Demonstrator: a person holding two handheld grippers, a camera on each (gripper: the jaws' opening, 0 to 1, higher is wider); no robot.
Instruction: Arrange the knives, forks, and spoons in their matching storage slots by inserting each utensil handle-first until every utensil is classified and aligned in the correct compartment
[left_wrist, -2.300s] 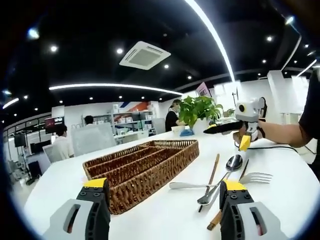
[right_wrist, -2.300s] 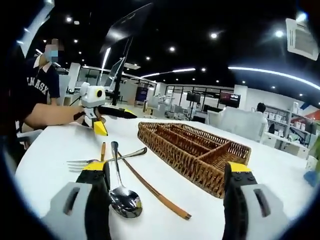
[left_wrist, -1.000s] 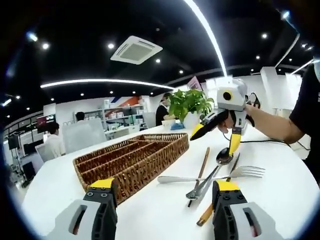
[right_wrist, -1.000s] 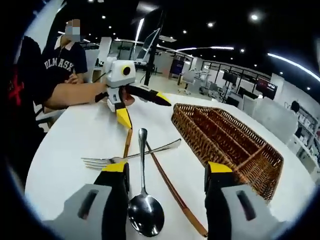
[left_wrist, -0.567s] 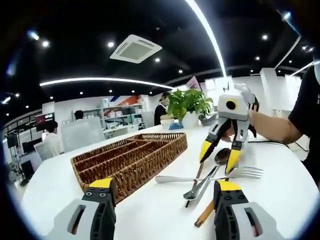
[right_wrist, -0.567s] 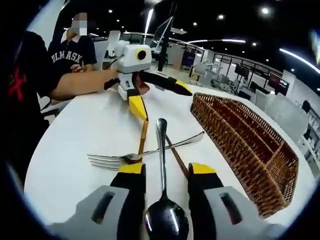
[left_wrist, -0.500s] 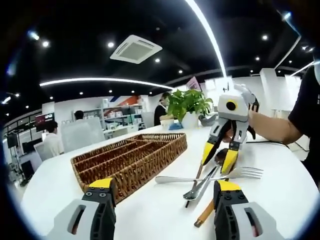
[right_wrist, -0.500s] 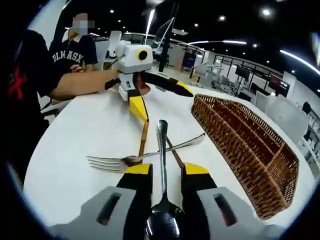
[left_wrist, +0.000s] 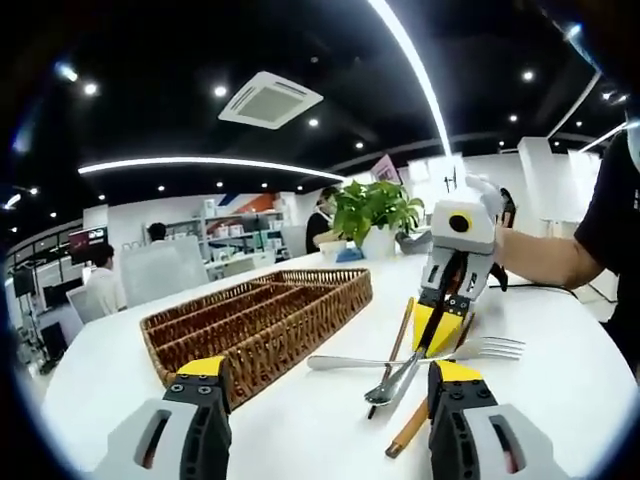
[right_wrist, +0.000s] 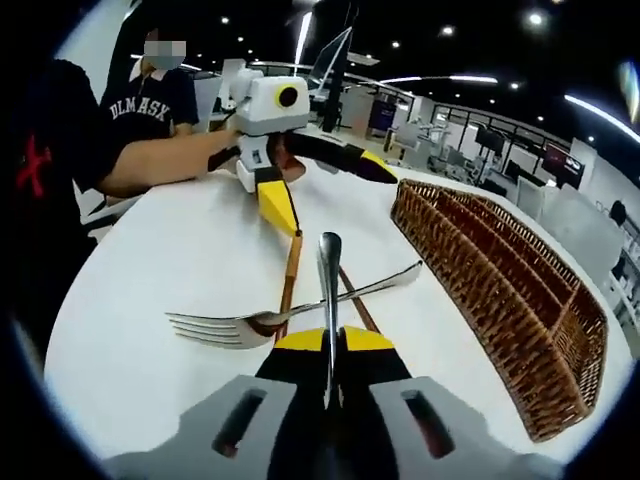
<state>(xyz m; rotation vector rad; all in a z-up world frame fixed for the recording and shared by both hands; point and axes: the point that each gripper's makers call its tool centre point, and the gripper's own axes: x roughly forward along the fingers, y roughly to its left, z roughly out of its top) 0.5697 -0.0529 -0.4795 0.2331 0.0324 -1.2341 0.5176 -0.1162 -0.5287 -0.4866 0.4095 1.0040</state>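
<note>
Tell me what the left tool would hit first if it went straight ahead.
Probably the crossed cutlery: the spoon held by the right tool, beside the wicker tray. Depth is unclear.

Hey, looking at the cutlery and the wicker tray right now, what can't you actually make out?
- Spoon bowl: right gripper view, hidden under the right gripper, shut on its handle.
- Wicker tray compartments: right gripper view, seen edge-on.
- Wooden-handled utensil: left gripper view, its end hidden behind the left gripper.

You are in an open-plan office: ceiling light strips, a ceiling air vent, desks with monitors
</note>
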